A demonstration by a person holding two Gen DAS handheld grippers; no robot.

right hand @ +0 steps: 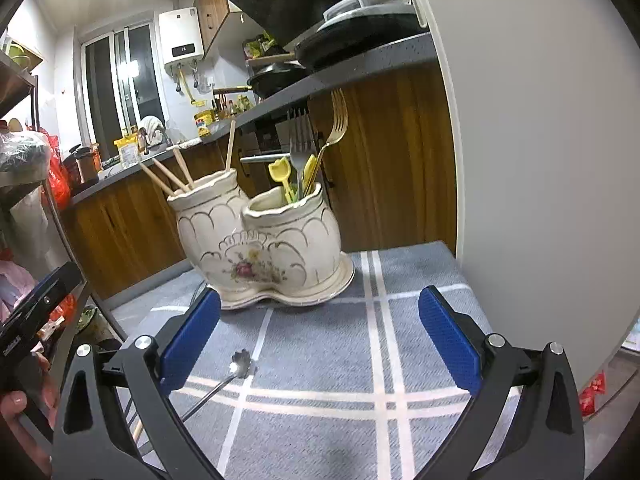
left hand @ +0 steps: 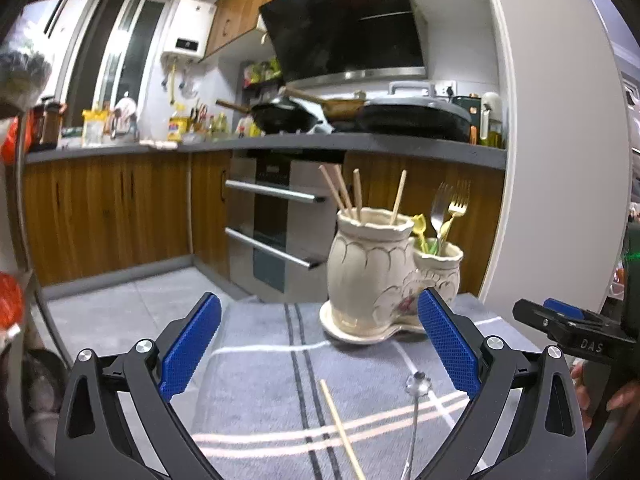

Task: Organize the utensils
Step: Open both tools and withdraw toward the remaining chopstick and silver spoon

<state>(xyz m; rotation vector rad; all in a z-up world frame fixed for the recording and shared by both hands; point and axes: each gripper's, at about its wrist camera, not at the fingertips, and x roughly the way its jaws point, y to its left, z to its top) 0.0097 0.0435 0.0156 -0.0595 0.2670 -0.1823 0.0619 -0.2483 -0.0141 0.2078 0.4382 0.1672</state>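
Note:
A cream ceramic double holder stands on the grey striped cloth. Its taller pot holds several wooden chopsticks; the lower pot holds forks and yellow utensils. One loose chopstick and a silver flower-headed spoon lie on the cloth. My left gripper is open above them, nothing between its fingers. My right gripper is open too, facing the holder; the spoon's head lies by its left finger.
Wooden kitchen cabinets, an oven and a dark counter with pans lie behind. A white wall runs along the table's right side. A metal shelf rack with bags stands left. The right gripper's body shows in the left wrist view.

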